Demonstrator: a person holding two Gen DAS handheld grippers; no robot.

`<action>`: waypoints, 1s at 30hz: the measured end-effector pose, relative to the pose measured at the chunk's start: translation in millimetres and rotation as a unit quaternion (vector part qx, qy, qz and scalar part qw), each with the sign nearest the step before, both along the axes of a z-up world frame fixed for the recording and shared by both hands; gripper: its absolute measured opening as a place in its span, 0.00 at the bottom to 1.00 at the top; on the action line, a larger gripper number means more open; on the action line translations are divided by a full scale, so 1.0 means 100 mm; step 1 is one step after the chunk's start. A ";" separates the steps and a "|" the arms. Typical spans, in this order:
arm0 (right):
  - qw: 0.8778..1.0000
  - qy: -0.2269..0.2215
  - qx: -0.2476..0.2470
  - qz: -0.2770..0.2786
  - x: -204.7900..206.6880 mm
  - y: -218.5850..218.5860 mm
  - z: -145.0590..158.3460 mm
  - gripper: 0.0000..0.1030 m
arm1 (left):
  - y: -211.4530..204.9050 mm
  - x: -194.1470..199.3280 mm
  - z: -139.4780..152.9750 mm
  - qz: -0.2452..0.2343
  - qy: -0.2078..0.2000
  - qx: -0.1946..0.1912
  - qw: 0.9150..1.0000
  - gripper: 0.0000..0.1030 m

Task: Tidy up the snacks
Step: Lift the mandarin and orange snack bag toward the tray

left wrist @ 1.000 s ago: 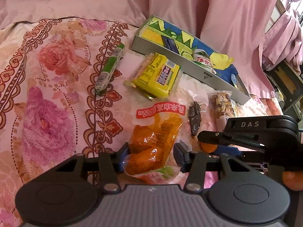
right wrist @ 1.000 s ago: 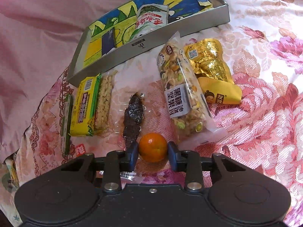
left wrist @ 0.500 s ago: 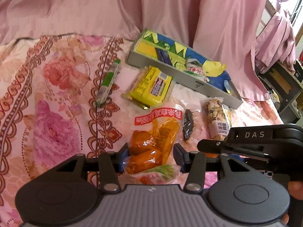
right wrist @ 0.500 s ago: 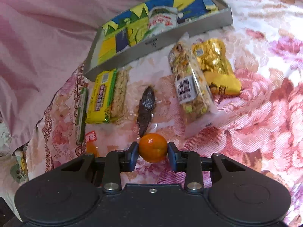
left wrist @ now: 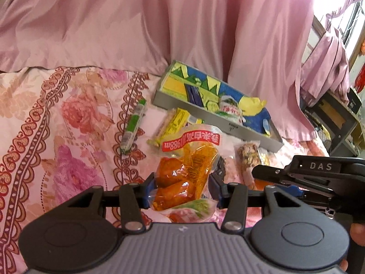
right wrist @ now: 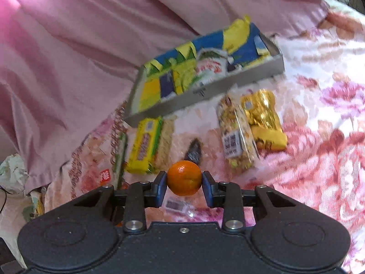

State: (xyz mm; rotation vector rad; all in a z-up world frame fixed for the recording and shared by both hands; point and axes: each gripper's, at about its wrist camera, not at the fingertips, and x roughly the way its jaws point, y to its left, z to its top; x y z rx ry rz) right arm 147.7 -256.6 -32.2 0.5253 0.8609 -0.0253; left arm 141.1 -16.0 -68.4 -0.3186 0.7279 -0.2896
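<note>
Left wrist view: the left gripper (left wrist: 182,188) has its fingers clamped on a clear pouch of orange snacks (left wrist: 186,178) with a red band, held clear of the floral bedspread (left wrist: 68,137). The step in hand looks like the carry toward the grey tray (left wrist: 230,126), which sits ahead against the pink curtain (left wrist: 159,22). The next move calls for bringing the pouch over the tray's near wall and lowering it into a free spot before the fingers part. Counted here: one tray, one green stick pack (left wrist: 133,125), one yellow bar pack (left wrist: 173,123) partly hidden behind the pouch, and one nut mix bag (left wrist: 248,157). The right gripper (left wrist: 273,180) reaches in from the right side.

Right wrist view (blurred): the right gripper (right wrist: 184,183) pinches one small orange (right wrist: 184,177) between narrow-set fingers, also held above the bedspread, with the tray (right wrist: 205,91) ahead. It needs the same carry and gentle release, since round fruit may roll. Still lying loose: one yellow bar pack (right wrist: 148,146), one dark wrapped piece (right wrist: 194,153), one nut mix bag (right wrist: 235,139), one gold pouch (right wrist: 264,118). The tray seems to hold one white-and-red packet (right wrist: 209,67).
</note>
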 end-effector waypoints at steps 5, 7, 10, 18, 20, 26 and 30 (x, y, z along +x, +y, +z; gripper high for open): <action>0.999 -0.044 -0.020 0.014 -0.02 0.06 0.12 0.34 | 0.03 0.00 0.09 0.002 -0.022 -0.008 1.000 0.51; 0.998 -0.060 -0.029 0.019 -0.02 0.09 0.17 0.34 | 0.03 0.00 0.13 0.002 -0.032 -0.011 0.999 0.51; 0.996 -0.080 -0.040 0.022 -0.04 0.12 0.22 0.34 | 0.03 -0.01 0.21 0.001 -0.049 -0.009 0.999 0.51; 0.992 -0.118 -0.052 0.007 -0.08 0.09 0.33 0.34 | -0.01 0.02 0.47 0.000 -0.079 -0.005 0.997 0.51; 0.991 -0.123 -0.053 0.008 -0.07 0.07 0.35 0.34 | -0.03 0.07 0.52 -0.002 -0.083 -0.006 0.997 0.51; 0.987 -0.148 -0.058 0.013 0.08 -0.02 0.50 0.34 | -0.07 0.25 0.60 -0.003 -0.093 -0.003 0.996 0.51; 0.981 -0.175 -0.083 0.020 0.18 -0.10 0.66 0.34 | -0.11 0.42 0.61 0.002 -0.086 -0.011 0.996 0.51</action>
